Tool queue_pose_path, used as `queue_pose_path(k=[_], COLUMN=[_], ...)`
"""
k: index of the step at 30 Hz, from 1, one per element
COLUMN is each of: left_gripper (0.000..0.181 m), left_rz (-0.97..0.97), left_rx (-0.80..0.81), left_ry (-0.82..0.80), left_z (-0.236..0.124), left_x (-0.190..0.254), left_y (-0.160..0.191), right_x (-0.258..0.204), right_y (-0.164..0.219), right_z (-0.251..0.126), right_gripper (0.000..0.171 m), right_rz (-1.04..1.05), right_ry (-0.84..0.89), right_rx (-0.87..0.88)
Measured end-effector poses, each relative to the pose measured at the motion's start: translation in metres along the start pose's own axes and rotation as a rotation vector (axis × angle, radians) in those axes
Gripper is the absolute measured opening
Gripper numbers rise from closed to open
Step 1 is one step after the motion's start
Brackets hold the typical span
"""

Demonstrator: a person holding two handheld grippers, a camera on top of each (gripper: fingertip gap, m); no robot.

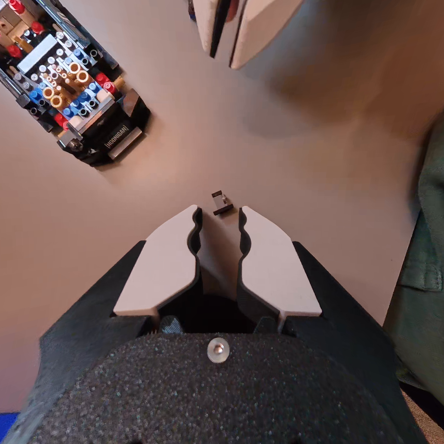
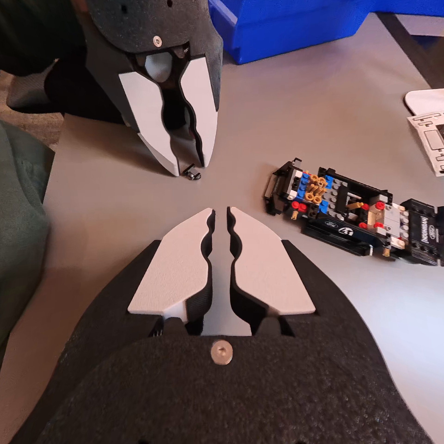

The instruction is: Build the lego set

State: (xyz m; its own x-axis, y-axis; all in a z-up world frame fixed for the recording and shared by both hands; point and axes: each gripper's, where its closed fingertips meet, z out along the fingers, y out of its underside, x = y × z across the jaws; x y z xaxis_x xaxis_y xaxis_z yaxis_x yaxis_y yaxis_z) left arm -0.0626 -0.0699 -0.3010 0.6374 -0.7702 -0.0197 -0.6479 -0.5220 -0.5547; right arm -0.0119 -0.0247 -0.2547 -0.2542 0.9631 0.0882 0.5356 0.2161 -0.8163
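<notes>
One part-built lego car (image 2: 355,211), one small loose piece (image 1: 222,203) and two hand-held grippers share the grey surface (image 2: 240,120). Only the right wrist view shows the blue bin (image 2: 276,28) at the far edge and one printed sheet (image 2: 430,141) beyond the car. The left hand-held gripper (image 1: 220,212) is open with a moderate gap, tips down by the loose black-and-grey piece, which lies just ahead of them, ungripped. The right hand-held gripper (image 2: 221,211) hovers empty, fingers parted by a narrow slit, well apart from the car.
</notes>
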Motion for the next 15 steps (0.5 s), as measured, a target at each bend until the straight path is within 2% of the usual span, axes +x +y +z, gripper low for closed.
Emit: queue_pose_path(k=[3, 7, 10, 15], left_gripper=[0.016, 0.016, 0.015, 0.015], left_rz=[0.011, -0.003, -0.032, -0.022], left_rx=[0.004, 0.052, 0.244, 0.645], left_ry=[0.016, 0.066, 0.270, 0.642], left_z=[0.001, 0.001, -0.017, -0.076], left_x=[0.002, 0.001, 0.013, 0.026], left_y=[-0.001, -0.006, -0.032, -0.078], right_x=[-0.003, -0.008, -0.012, -0.023], right_y=[0.003, 0.001, -0.008, -0.045], right_z=[0.003, 0.005, 0.007, -0.005], right_gripper=[0.009, 0.009, 0.009, 0.014], right_rz=[0.001, -0.007, -0.062, -0.199], right_ry=[-0.008, -0.018, -0.006, 0.007], right_rx=[-0.009, -0.003, 0.016, 0.160])
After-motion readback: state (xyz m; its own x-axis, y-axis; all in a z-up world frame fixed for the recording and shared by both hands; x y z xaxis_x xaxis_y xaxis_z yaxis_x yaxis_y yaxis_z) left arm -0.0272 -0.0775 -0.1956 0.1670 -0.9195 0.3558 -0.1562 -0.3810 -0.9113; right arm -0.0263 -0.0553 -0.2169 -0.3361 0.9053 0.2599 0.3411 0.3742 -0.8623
